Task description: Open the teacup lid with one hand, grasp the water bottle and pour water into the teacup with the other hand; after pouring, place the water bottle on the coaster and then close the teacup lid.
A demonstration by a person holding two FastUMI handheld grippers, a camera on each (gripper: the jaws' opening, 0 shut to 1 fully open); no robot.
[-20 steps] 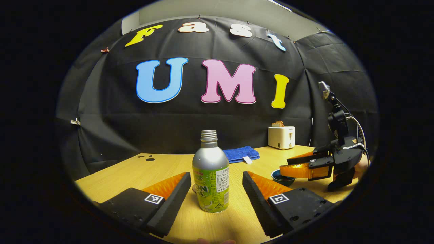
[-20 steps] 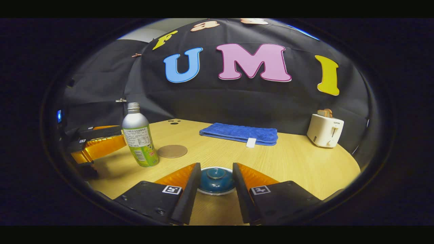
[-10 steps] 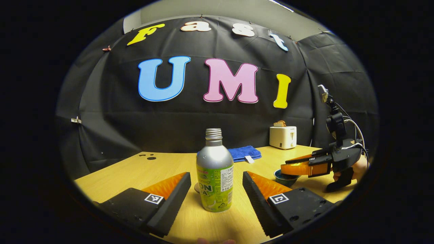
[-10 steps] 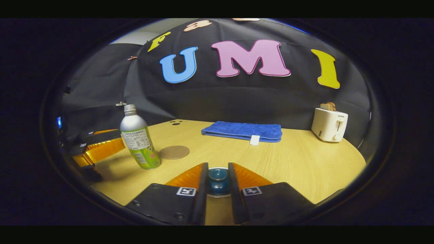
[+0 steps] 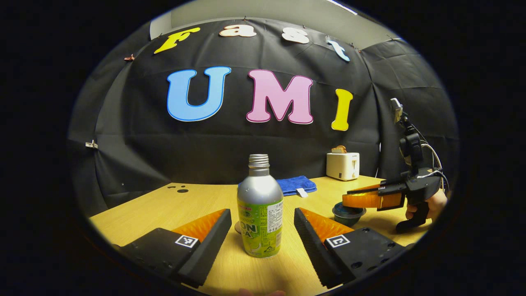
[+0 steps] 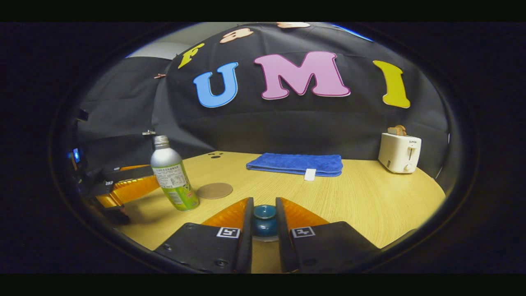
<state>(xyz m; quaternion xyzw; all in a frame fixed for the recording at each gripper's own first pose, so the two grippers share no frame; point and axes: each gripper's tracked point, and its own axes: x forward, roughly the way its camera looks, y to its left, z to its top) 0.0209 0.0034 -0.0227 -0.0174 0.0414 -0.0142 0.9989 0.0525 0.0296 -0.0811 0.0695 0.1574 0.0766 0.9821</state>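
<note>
A silver bottle with a green label (image 5: 260, 213) stands upright and uncapped on the table. My left gripper (image 5: 262, 214) is open, one finger on each side of the bottle without touching it. Behind the bottle peeks the round cork coaster (image 5: 237, 227), seen flat beside the bottle (image 6: 172, 174) as the coaster (image 6: 214, 190). My right gripper (image 6: 264, 213) is shut on the blue knob of the teacup lid (image 6: 264, 217). From the left gripper view, the right gripper (image 5: 349, 201) hovers just over the dark blue teacup (image 5: 348, 213), a hand (image 5: 429, 205) holding it. The left gripper (image 6: 154, 181) flanks the bottle.
A folded blue towel (image 6: 296, 163) lies at the back of the wooden table (image 6: 370, 205). A white toaster (image 6: 399, 153) with bread in it stands at the back right. The towel (image 5: 294, 186) and toaster (image 5: 342, 165) sit far behind the bottle.
My right gripper went from open around the teacup lid to shut on its knob, then rose slightly. My left gripper stayed open around the bottle, barely shifting.
</note>
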